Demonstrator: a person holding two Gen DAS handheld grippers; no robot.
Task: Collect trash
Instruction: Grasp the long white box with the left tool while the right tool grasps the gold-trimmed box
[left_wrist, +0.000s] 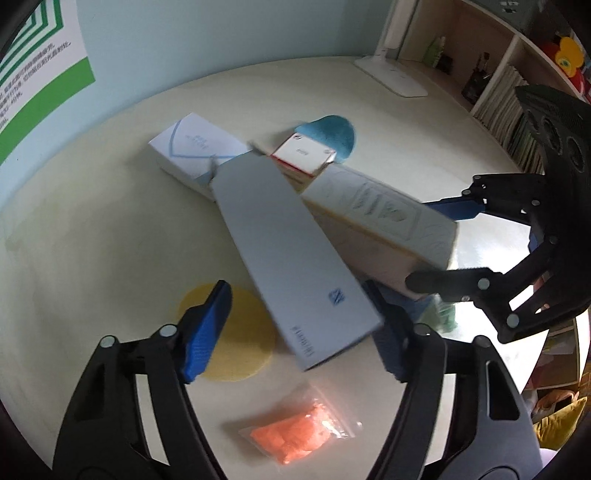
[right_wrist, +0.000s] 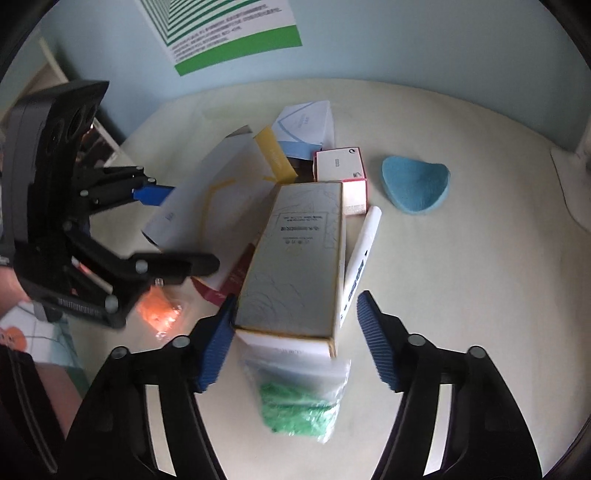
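Observation:
A pile of empty cartons lies on the round cream table (left_wrist: 110, 229). A long grey-white carton (left_wrist: 291, 251) points toward my left gripper (left_wrist: 299, 328), which is open with its near end between the fingers. A cream carton with yellow edges (right_wrist: 299, 258) lies between the open fingers of my right gripper (right_wrist: 295, 339); it also shows in the left wrist view (left_wrist: 384, 214). A bag of green bits (right_wrist: 299, 398) lies under its near end. A bag of orange bits (left_wrist: 299, 432) lies below the left gripper. A small red-edged box (right_wrist: 341, 170) and a white-blue carton (left_wrist: 195, 147) sit behind.
A blue felt pad (right_wrist: 415, 188) lies right of the pile, a yellow round pad (left_wrist: 236, 336) under the left gripper. A white marker (right_wrist: 364, 247) lies beside the cream carton. A white desk lamp base (left_wrist: 391, 74) and bookshelves (left_wrist: 509, 107) stand at the far right.

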